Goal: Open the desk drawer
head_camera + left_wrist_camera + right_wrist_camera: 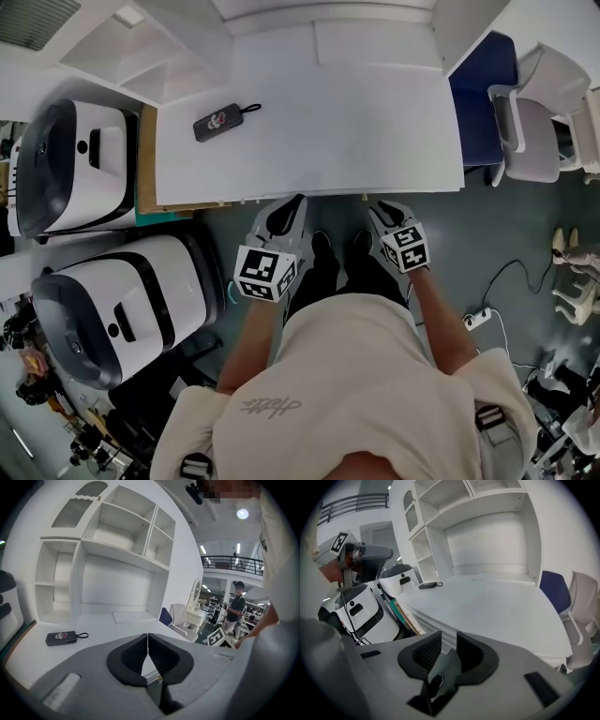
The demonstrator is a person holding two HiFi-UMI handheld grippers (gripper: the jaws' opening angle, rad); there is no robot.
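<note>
The left gripper (296,202), fingers pressed together, and the right gripper (377,208), fingers slightly spread, hover at the bench's (309,122) front edge.

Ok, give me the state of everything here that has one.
Left gripper: shut, empty.
Right gripper: open, empty.
White desk drawer: closed, not pulled out.
Flat black case with a cord loop: lying flat on the white desk top.
</note>
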